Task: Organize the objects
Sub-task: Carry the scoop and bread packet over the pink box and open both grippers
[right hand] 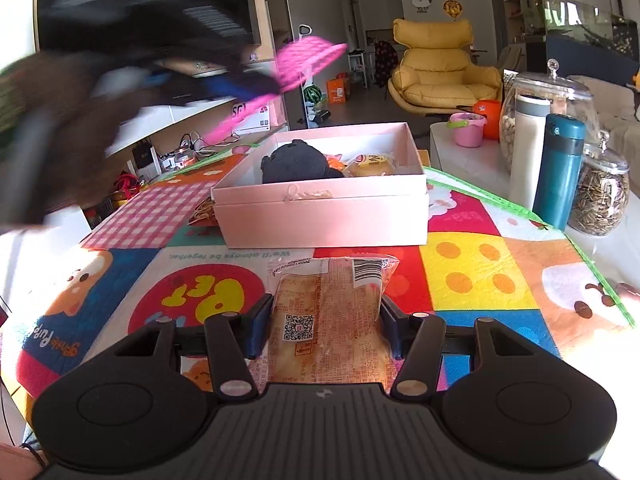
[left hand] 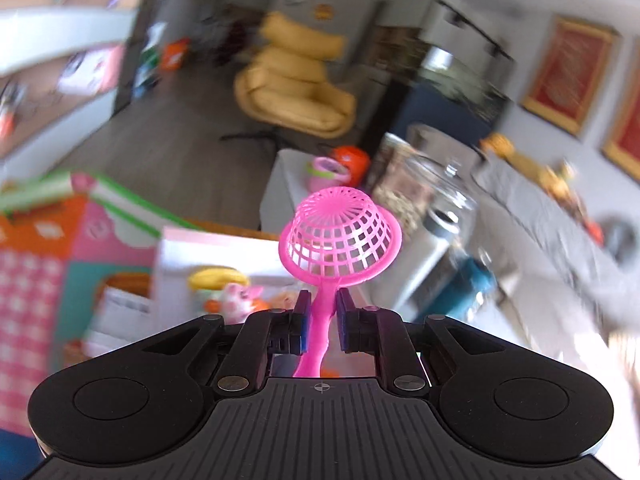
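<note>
My left gripper [left hand: 323, 312] is shut on the handle of a pink toy strainer [left hand: 340, 236] and holds it in the air above the pink box [left hand: 176, 248]. In the right wrist view the strainer [right hand: 308, 60] and the left gripper show blurred at the upper left, over the box [right hand: 320, 216]. My right gripper [right hand: 326, 330] is around a wrapped bread packet [right hand: 332, 320] lying on the colourful mat [right hand: 472, 280], its pads touching the packet's sides. The box holds a black plush toy [right hand: 296, 164] and a wrapped bun [right hand: 370, 166].
A white bottle [right hand: 528, 152], a teal bottle [right hand: 558, 172] and glass jars [right hand: 600, 196] stand at the right edge of the mat. A pink bucket [right hand: 466, 130] and an orange bucket [right hand: 490, 118] sit on a white side table behind. A snack packet [right hand: 202, 212] lies left of the box.
</note>
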`<state>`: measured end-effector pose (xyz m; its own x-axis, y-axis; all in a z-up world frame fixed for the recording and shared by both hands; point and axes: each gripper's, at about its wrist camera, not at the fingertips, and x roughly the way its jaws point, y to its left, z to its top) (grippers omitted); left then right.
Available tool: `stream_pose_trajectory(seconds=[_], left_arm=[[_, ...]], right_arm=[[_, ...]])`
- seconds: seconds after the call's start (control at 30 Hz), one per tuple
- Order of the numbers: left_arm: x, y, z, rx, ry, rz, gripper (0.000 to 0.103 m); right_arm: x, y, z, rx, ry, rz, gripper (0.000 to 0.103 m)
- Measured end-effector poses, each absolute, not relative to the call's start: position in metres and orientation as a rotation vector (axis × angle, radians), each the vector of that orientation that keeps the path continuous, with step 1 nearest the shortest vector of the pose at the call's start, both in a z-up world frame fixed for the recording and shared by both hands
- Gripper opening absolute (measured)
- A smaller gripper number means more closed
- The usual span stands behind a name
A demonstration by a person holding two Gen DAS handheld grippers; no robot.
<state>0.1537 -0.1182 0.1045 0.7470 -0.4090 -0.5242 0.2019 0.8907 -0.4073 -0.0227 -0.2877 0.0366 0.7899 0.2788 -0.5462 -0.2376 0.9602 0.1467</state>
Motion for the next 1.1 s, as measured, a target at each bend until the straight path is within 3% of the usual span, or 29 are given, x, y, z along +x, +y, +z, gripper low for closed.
stream_pose_trajectory(seconds=[0.23, 0.5, 0.67, 0.87, 0.9, 0.93, 0.97, 1.1], left_arm=[[0.185, -0.146, 0.072, -0.443, 0.685, -0.277, 0.017], [0.109, -0.065, 0.075, -0.468, 0.650, -0.391, 0.017], [0.049, -0.029, 0.067, -0.268, 0.565, -0.371, 0.017], [0.029, 0.002, 0.038, -0.239, 0.635, -0.315, 0.017], [0.028, 0.007, 0.035, -0.244, 0.644, -0.306, 0.017], [0.026, 0.011, 0.033, -0.241, 0.650, -0.298, 0.017], [0.024, 0.017, 0.032, -0.231, 0.654, -0.293, 0.017], [0.021, 0.034, 0.029, -0.208, 0.662, -0.291, 0.017]], right_arm=[[-0.023, -0.301, 0.033, 0.043, 0.619, 0.226, 0.054], [-0.014, -0.309, 0.043, 0.094, 0.636, 0.242, 0.054], [0.015, -0.296, 0.102, 0.028, 0.512, 0.284, 0.055], [0.111, -0.238, 0.175, -0.050, 0.432, 0.325, 0.055], [0.130, -0.226, 0.179, -0.064, 0.445, 0.332, 0.058], [0.147, -0.215, 0.179, -0.078, 0.473, 0.337, 0.071], [0.161, -0.206, 0.177, -0.079, 0.498, 0.324, 0.076], [0.165, -0.199, 0.160, -0.042, 0.549, 0.296, 0.079]])
